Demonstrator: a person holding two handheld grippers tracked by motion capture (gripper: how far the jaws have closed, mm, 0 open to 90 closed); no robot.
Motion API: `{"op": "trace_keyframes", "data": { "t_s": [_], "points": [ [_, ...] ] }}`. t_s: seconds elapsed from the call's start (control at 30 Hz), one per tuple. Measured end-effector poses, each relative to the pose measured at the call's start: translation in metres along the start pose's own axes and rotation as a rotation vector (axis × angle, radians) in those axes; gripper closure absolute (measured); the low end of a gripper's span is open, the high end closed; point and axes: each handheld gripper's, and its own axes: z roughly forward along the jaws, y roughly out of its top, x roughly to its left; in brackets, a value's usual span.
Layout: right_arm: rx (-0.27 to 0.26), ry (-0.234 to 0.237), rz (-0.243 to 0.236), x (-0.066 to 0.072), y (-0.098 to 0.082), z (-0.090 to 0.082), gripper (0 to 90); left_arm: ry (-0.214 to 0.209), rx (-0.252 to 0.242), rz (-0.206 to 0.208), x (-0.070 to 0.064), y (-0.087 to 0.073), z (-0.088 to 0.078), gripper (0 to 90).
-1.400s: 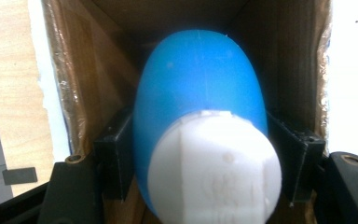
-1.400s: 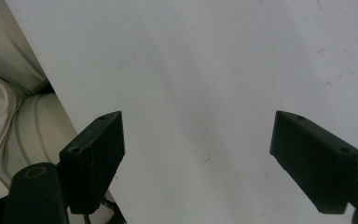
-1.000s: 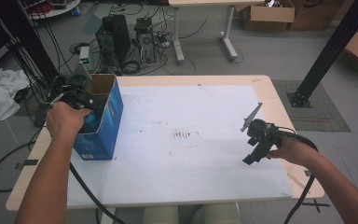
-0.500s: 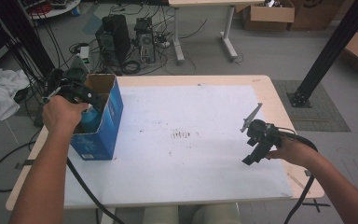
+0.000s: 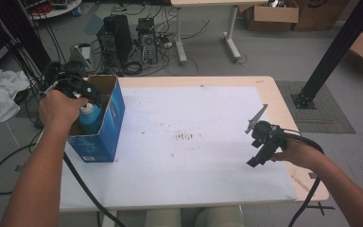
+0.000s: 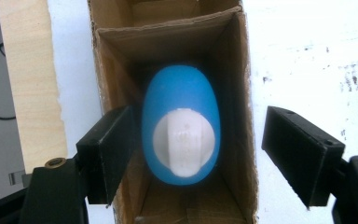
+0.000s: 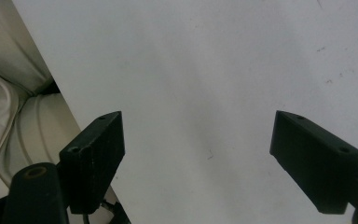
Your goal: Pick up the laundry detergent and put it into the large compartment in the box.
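A blue bottle (image 6: 182,112) with a white cap (image 6: 184,142) stands upright inside an open blue cardboard box (image 5: 108,125) at the table's left edge. The bottle (image 5: 90,118) shows in the high view just under my left hand. My left gripper (image 6: 198,140) hangs over the box, pointing down at the bottle. Its jaws have just been opening and now stand apart on either side of the bottle, the right one well away from it. My right gripper (image 5: 260,156) rests open near the table's right side, with only bare white tabletop (image 7: 205,70) between its jaws.
The white table surface (image 5: 194,165) has a small patch of dark marks (image 5: 185,137) in the middle. A black cable (image 5: 82,184) trails from my left gripper over the front edge. Computers (image 5: 118,35), cables and cardboard boxes (image 5: 269,14) sit on the floor behind.
My left gripper has risen a little above the box and its jaws have opened off the bottle, which stays in the box. The right gripper has not moved.
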Motion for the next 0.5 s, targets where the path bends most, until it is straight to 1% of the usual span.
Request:
{"op": "trace_keyframes", "data": {
  "t_s": [0.07, 0.1, 0.27, 0.5],
  "points": [
    [0.0, -0.001, 0.002, 0.0, 0.0, 0.0, 17.7, -0.002, 0.001, 0.001, 0.0, 0.0, 0.0, 23.7],
    [0.0, 0.0, 0.001, 0.0, 0.0, -0.001, 17.7, -0.009, 0.004, 0.012, -0.002, 0.001, -0.002, 23.7],
    [0.002, -0.002, 0.0, 0.0, 0.0, -0.001, 17.7, -0.013, 0.002, 0.025, -0.005, 0.002, -0.004, 22.2],
    [0.0, -0.003, 0.002, 0.001, 0.0, -0.002, 17.7, -0.012, -0.012, 0.051, -0.012, 0.005, -0.014, 20.9]
  ]
}}
